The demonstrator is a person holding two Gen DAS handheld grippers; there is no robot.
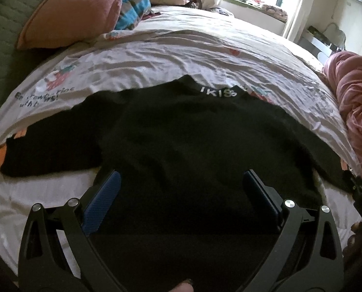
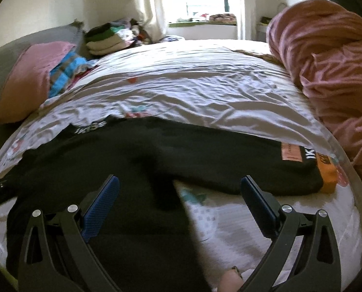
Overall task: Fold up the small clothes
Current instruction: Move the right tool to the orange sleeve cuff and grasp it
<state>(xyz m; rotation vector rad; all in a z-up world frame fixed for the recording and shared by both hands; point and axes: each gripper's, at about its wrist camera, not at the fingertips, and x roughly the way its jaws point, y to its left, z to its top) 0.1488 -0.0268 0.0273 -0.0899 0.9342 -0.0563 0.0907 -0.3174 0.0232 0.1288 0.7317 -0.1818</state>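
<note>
A black long-sleeved top [image 1: 193, 141] with white letters at its collar lies spread flat on the white printed bed sheet [image 1: 144, 56]. My left gripper [image 1: 181, 182] is open and empty, held over the lower middle of the top's body, with one sleeve reaching out to its left. In the right wrist view the top [image 2: 122, 160] fills the lower left, and its other sleeve [image 2: 242, 163], with an orange label at the cuff, runs off to the right. My right gripper [image 2: 179, 187] is open and empty, above the body's right edge and that sleeve.
A pink pillow [image 1: 73, 9] and a blue striped cloth [image 1: 132, 9] lie at the head of the bed. A crumpled pink duvet [image 2: 327, 73] is piled along the bed's right side. Folded clothes [image 2: 108, 39] are stacked by the window.
</note>
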